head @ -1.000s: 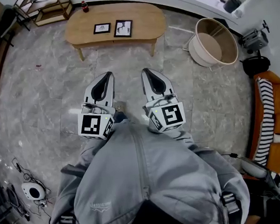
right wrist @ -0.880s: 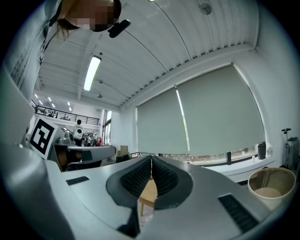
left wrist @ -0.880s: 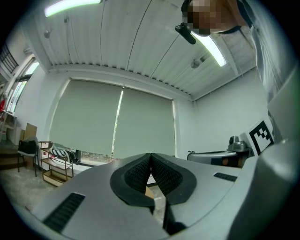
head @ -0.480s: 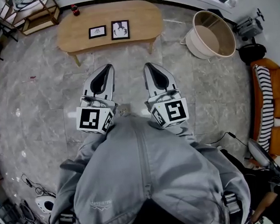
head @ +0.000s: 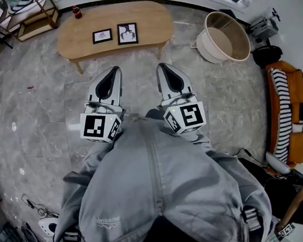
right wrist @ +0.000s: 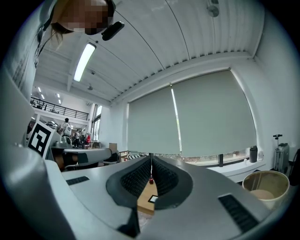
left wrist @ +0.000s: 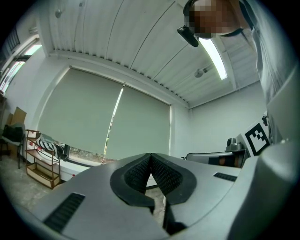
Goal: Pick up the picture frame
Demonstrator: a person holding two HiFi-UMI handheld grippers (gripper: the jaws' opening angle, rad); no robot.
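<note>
Head view: a small picture frame (head: 102, 36) and a larger picture frame (head: 127, 33) lie on a low wooden table (head: 153, 17). The table stands on a grey marble floor (head: 40, 112), well ahead of the left gripper (head: 116, 69) and right gripper (head: 161, 66). Left gripper view: jaws pressed together, empty, facing a pale window blind (left wrist: 93, 117). Right gripper view: jaws also together, empty, with the table beyond them.

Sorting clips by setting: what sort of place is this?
Probably a staged living room in a lab or office: low wooden coffee table with a picture frame, orange sofa, large roller-blind windows.
</note>
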